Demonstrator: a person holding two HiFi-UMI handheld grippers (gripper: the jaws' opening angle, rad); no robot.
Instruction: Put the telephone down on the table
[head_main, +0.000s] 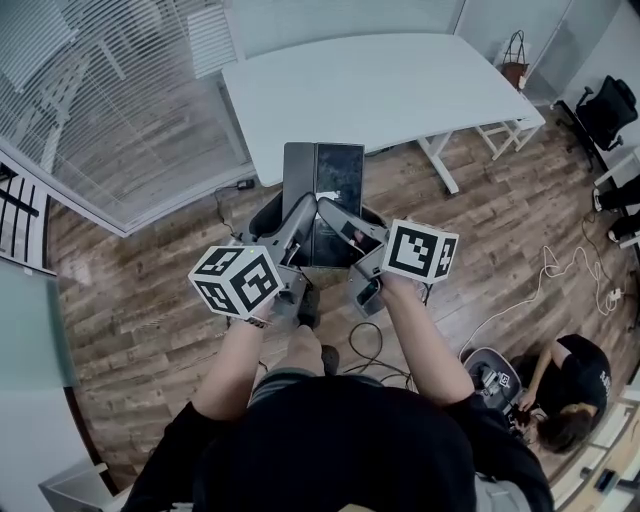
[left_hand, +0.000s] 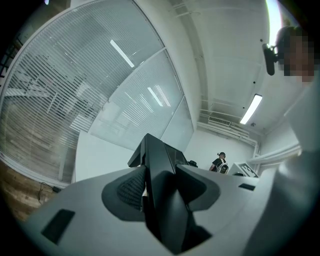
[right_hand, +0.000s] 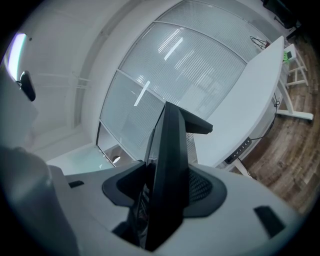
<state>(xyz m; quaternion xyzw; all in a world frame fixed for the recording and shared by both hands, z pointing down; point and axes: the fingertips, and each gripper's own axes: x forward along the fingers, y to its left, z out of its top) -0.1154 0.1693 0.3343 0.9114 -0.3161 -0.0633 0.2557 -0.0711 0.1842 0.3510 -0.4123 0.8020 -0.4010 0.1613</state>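
The telephone (head_main: 325, 190) is a dark grey desk set with a glossy screen, held in the air over the wooden floor just short of the white table (head_main: 380, 90). My left gripper (head_main: 299, 212) is shut on its left edge and my right gripper (head_main: 331, 208) is shut on its right edge. In the left gripper view the black body of the telephone (left_hand: 159, 165) is clamped between the grey pads of the left gripper (left_hand: 160, 180). In the right gripper view the telephone (right_hand: 172, 150) stands edge-on between the jaws of the right gripper (right_hand: 167, 182), with the table (right_hand: 250, 100) beyond it.
A glass partition with blinds (head_main: 100, 100) runs along the left. A black office chair (head_main: 610, 105) stands at the far right. A person (head_main: 565, 400) crouches on the floor at the lower right, near loose cables (head_main: 560, 270). Another person (left_hand: 220, 162) stands far off.
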